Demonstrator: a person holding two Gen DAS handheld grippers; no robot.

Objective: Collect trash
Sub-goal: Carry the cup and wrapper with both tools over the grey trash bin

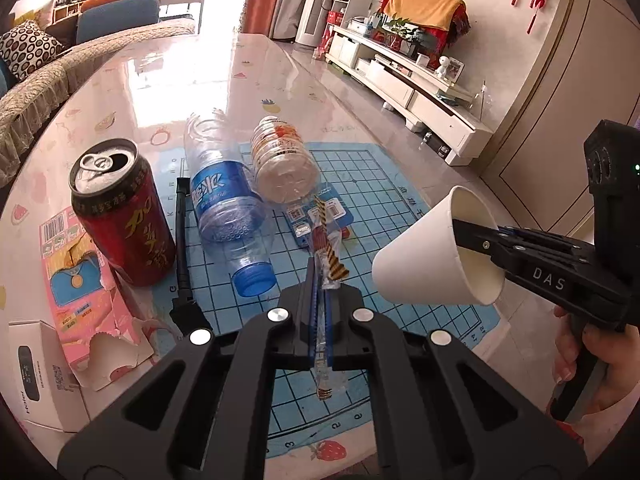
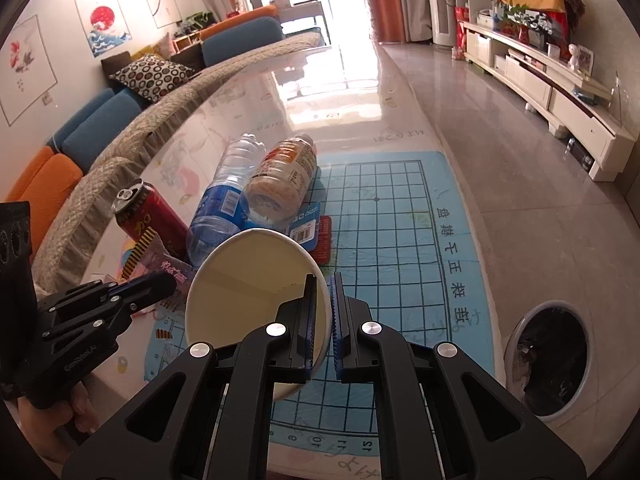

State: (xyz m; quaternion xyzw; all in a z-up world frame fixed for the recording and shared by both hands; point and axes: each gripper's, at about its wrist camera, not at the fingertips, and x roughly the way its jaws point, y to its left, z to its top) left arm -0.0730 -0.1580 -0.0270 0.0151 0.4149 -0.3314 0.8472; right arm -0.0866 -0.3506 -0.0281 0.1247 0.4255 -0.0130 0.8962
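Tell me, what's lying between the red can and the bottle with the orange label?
A clear water bottle with a blue label lies on its side between the red can and the orange-labelled bottle, touching the latter. Both wrist views show it.

Reds, blues and pale paper on a glossy pink counter (image 1: 168,80)

The can (image 1: 124,216) was dark red with gold lettering and a silver top; one clear bottle (image 1: 228,204) wore a blue label and blue cap, the other (image 1: 282,160) an orange-and-white label. The paper cup (image 1: 416,256) was white outside, cream within. The mat (image 2: 392,216) was light blue with a dark grid, the torn carton (image 1: 76,292) pink, the wrapper (image 1: 330,256) clear with yellow-black stripes.
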